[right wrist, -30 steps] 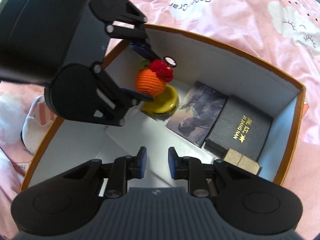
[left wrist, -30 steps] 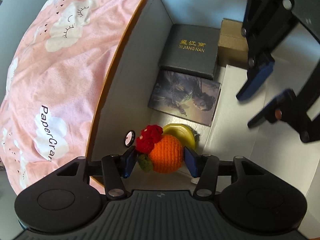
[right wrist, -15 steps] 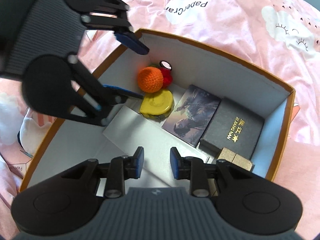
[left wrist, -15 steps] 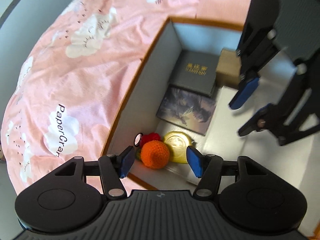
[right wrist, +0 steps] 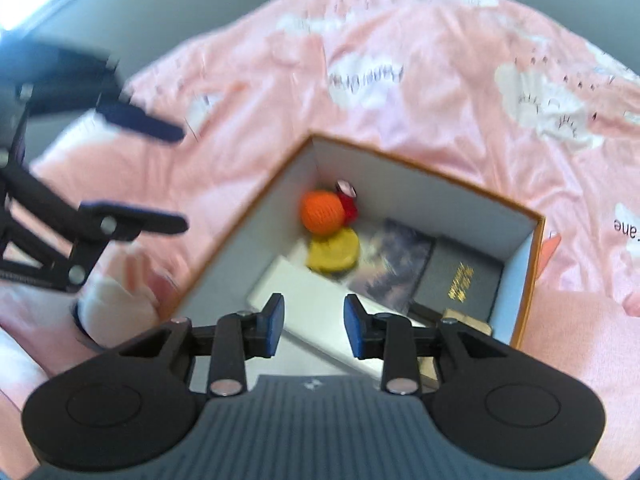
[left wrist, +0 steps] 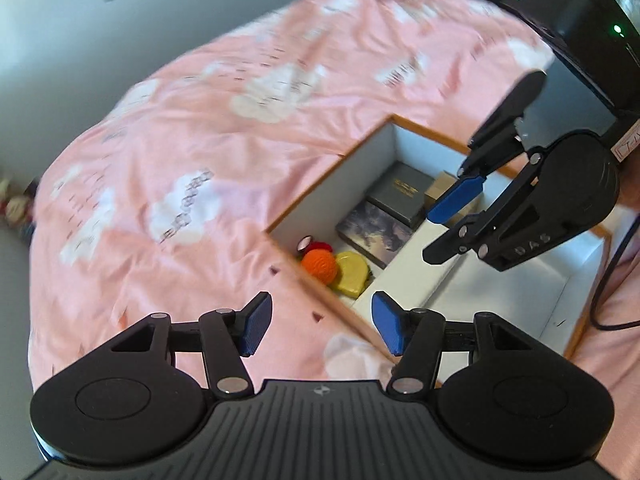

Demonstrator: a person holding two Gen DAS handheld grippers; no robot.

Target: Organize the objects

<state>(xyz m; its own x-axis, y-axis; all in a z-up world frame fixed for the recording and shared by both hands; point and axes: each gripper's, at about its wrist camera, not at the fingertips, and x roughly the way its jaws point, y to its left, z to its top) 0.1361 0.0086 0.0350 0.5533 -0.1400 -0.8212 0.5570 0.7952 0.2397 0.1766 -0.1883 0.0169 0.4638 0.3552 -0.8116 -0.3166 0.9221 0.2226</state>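
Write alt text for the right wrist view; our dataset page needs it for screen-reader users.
An open white cardboard box with an orange rim sits on a pink cloud-print bedspread, holding an orange crocheted ball, a yellow round tin, a picture card and a dark gold-lettered box. The empty right gripper hovers open above it; the left gripper, blurred, is beside the box.

Box (right wrist: 404, 176) sits on bedspread (right wrist: 400, 60), ahead of right gripper (right wrist: 314, 326), ahead-right of left gripper (left wrist: 322, 330). Inside box, far corner from right gripper: crochet ball (right wrist: 323, 213), touching tape measure (right wrist: 333, 255) just nearer. Right of tape measure: picture card (right wrist: 394, 266), then dark case (right wrist: 460, 280) beside it against right wall. Small carton (right wrist: 466, 320) nearer than case. Flat board (right wrist: 316, 300) under right gripper fingers. Left gripper over bedspread, outside box.
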